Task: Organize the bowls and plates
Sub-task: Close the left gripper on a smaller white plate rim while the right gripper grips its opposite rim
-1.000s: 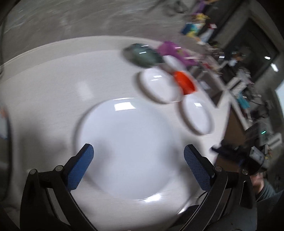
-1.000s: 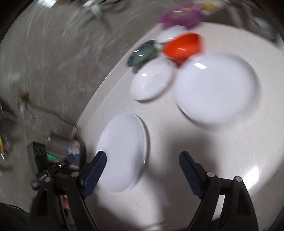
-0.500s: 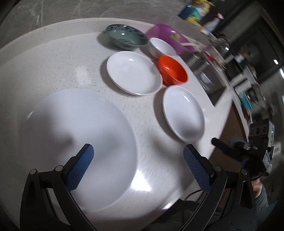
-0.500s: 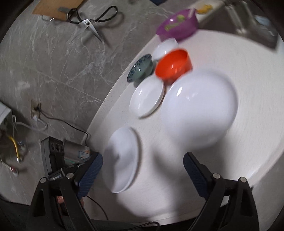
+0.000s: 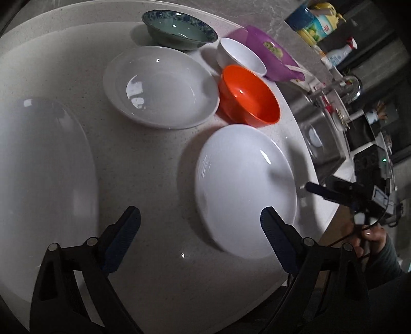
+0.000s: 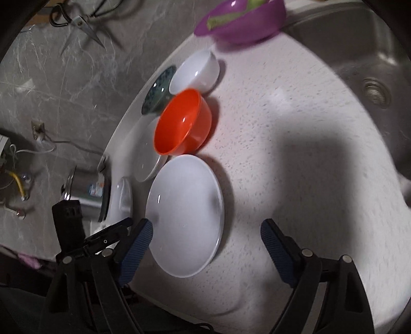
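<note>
On the white speckled counter point(image 5: 154, 159) lie a large white plate point(image 5: 43, 192) at the left, a deep white plate point(image 5: 159, 87), a smaller white plate point(image 5: 244, 190), an orange bowl point(image 5: 249, 99), a small white bowl point(image 5: 240, 57) and a green-blue patterned bowl point(image 5: 178, 28). My left gripper point(image 5: 200, 239) is open and empty, low over the counter between the large and the smaller plate. My right gripper point(image 6: 206, 246) is open and empty, with the smaller plate point(image 6: 185, 214) by its left finger. The orange bowl point(image 6: 183, 126) and white bowl point(image 6: 195, 72) lie beyond.
A purple bowl point(image 6: 241, 20) stands at the counter's far edge beside a steel sink point(image 6: 364, 66). Bottles and cleaning items point(image 5: 316, 23) stand beyond the counter. Scissors point(image 6: 77, 23) lie on the marble surface at the far left. The counter edge runs close to the smaller plate.
Both grippers have swung toward the smaller white plate and come closer to it. The large plate has slid to the left edge of the left wrist view. Both stay open.
</note>
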